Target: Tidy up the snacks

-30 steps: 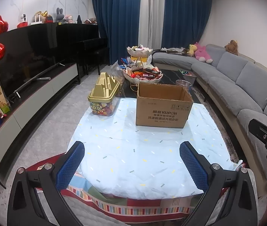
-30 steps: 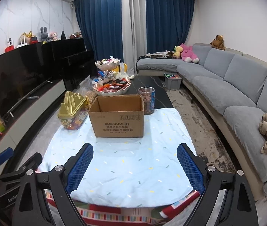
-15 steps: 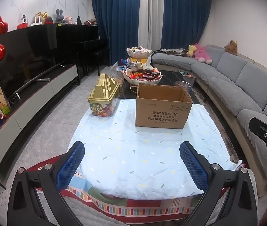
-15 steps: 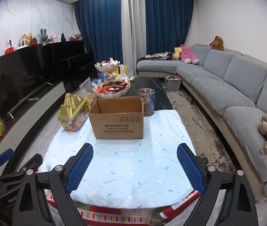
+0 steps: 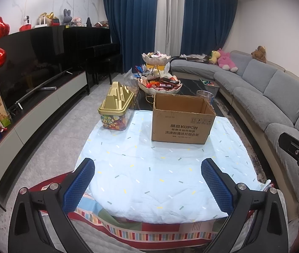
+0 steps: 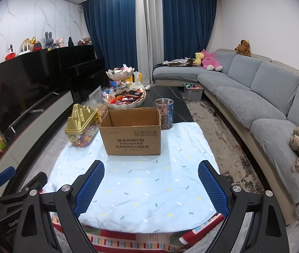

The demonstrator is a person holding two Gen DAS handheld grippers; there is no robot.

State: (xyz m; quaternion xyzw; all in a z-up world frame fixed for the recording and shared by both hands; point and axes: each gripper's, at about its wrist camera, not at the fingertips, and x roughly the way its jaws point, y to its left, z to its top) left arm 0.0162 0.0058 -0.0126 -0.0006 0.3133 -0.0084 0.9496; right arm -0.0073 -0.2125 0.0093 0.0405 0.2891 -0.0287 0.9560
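1. My left gripper (image 5: 148,179) hangs over the near edge of the blue cloth (image 5: 160,168), fingers spread, holding nothing.
2. My right gripper (image 6: 151,182) is spread and empty too.
3. The cardboard box (image 6: 131,132) stands upright and open-topped toward the cloth's far edge, long side facing me, well ahead of both grippers.
4. The gold-lidded candy container (image 5: 115,109) sits at the far left corner, long axis running away from me.

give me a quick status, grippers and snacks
Left gripper open, empty. Right gripper open, empty. Cardboard box open on cloth, candy tub beside it, untouched. Nothing in the way.
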